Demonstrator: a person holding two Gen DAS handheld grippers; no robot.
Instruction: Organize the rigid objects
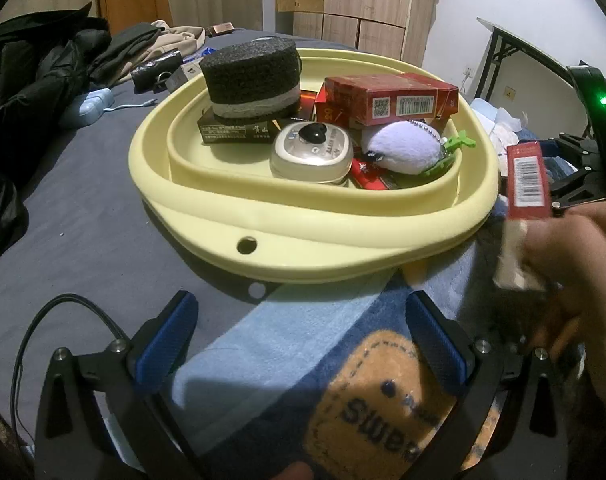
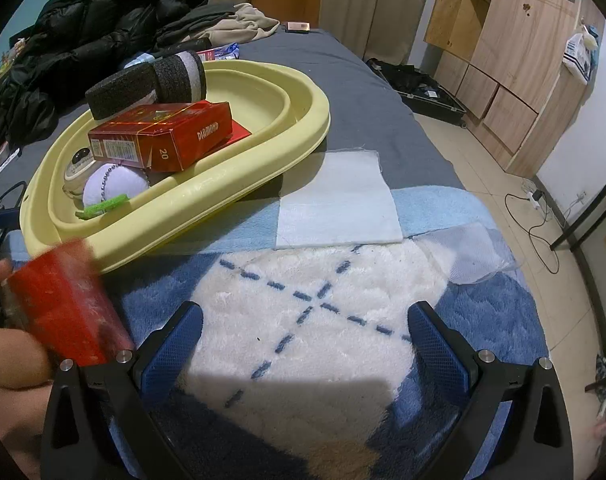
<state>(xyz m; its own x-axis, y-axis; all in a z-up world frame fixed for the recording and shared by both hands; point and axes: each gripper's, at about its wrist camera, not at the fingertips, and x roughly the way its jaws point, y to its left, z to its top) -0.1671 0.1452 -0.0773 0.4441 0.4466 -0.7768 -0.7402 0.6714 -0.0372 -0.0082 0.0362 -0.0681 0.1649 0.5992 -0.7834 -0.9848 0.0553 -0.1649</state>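
Yellow basin (image 1: 191, 216) centre of the left wrist view, upper left in the right wrist view; sits on the grey bedsheet (image 1: 83, 208), its near edge overlapping a blue-and-white plush towel (image 2: 303, 320).

Already in the basin: black foam cylinder (image 1: 251, 76) resting on a dark flat box (image 1: 235, 130); red "Diamond" carton (image 1: 395, 98) lying across other red packs; round silver tin (image 1: 311, 154) with a black knob; white plush ball (image 1: 403, 146) on a bead chain with a green tag (image 1: 451, 148). Judgement: most of the sorting looks done.

Still out: one small red box (image 1: 529, 178), barcode side showing, at right edge of the left wrist view, just beside the basin rim. Held in a bare hand (image 1: 575, 256), not in either tool; blurred in both views, so it is in motion. Reads as the last piece going in, though I cannot tell whether others lie outside view.

Left gripper (image 1: 303, 344): jaws spread wide, nothing between them, over the towel in lower frame. Right gripper (image 2: 307, 344): likewise released and empty, over the white patch of towel.

Background, not obviously task items: dark jackets (image 2: 83, 28) piled upper left, small box (image 2: 299, 26) at the far end of the bed, thin white cloth (image 2: 335, 200) on the towel. Wooden cabinets (image 2: 503, 60) upper right.
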